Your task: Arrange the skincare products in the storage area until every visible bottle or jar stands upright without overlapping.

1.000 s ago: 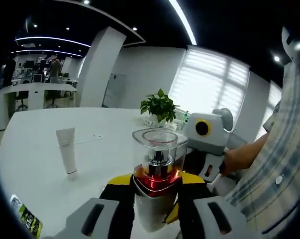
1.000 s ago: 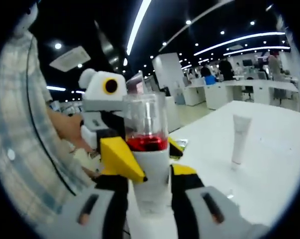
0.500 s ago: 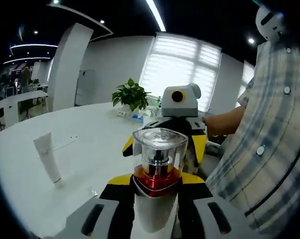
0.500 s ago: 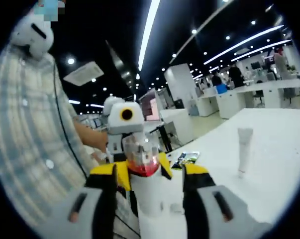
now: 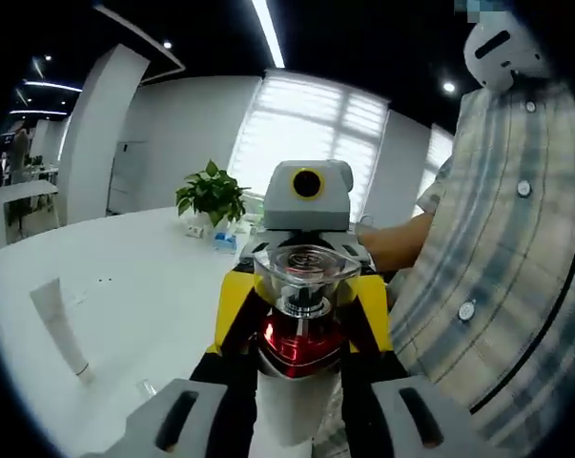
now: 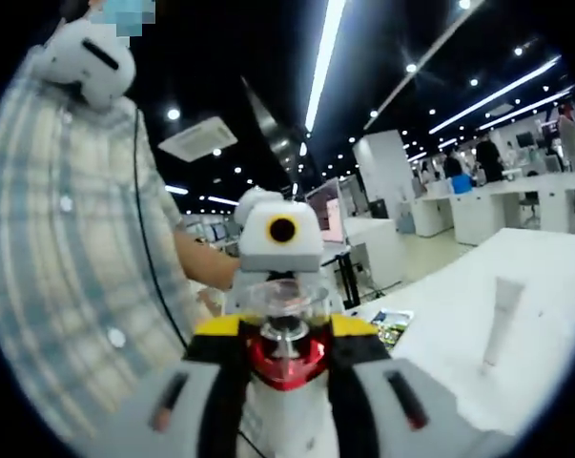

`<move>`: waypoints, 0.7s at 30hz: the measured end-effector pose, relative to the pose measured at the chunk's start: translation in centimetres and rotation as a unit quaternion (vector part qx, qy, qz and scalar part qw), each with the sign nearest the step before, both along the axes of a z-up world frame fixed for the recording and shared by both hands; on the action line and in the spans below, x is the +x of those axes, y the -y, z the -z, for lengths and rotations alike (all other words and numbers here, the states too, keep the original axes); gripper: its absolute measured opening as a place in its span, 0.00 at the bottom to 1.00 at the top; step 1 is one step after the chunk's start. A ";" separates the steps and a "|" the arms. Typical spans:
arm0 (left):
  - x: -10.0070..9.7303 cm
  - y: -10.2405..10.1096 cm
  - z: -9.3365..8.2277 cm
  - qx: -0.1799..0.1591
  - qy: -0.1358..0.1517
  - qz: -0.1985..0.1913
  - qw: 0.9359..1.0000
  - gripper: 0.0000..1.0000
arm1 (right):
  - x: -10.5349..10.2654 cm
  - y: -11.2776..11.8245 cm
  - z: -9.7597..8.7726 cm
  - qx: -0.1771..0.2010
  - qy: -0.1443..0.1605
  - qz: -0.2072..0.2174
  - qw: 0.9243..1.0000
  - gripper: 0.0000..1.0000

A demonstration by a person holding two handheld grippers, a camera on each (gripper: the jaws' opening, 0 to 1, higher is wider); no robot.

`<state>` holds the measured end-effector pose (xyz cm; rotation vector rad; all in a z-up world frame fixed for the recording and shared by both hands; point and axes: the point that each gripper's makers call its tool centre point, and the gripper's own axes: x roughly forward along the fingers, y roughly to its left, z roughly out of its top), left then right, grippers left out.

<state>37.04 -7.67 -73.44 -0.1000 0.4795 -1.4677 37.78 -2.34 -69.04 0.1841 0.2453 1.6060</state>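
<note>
**Q:** Jaws status? Both look clamped on that red pump bottle (image 5: 303,320), frame centre, held off the bench (image 5: 125,296).

**A:** Yep. Double grip could twist it; uneven release drops it near the tube (image 5: 58,324).

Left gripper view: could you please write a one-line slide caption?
Both grippers clamp a clear-capped red-and-white pump bottle above a white table; a white tube stands nearby.
</note>
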 end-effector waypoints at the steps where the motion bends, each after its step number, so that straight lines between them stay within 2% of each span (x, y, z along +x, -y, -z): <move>1: 0.1 -0.1 -0.1 -0.005 -0.001 -0.003 1.000 0.33 | 0.1 0.1 -0.1 -0.001 0.000 0.002 1.000 0.29; 3: 0.2 -0.2 -0.2 -0.011 -0.003 -0.007 1.000 0.34 | 0.3 -0.1 -0.1 -0.005 0.006 0.012 1.000 0.29; 7: 1.2 -0.1 -0.6 -0.021 0.011 -0.037 0.999 0.35 | 1.3 -0.3 -0.2 -0.010 0.012 0.041 0.999 0.29; 9: 2.7 -0.1 -0.1 -0.003 0.036 -0.075 0.997 0.35 | 2.5 -0.5 0.2 -0.025 0.019 0.077 0.997 0.29; 12: 3.6 -0.1 0.5 0.015 0.057 -0.099 0.993 0.34 | 3.7 -0.9 0.7 -0.045 0.036 0.118 0.991 0.29; 17: 4.4 -0.1 0.2 0.001 0.044 -0.136 0.990 0.37 | 4.7 -1.0 0.4 -0.057 0.052 0.157 0.985 0.29; 21: 5.2 -0.7 1.3 0.021 0.044 -0.167 0.985 0.38 | 6.0 -0.7 0.1 -0.069 0.062 0.201 0.975 0.29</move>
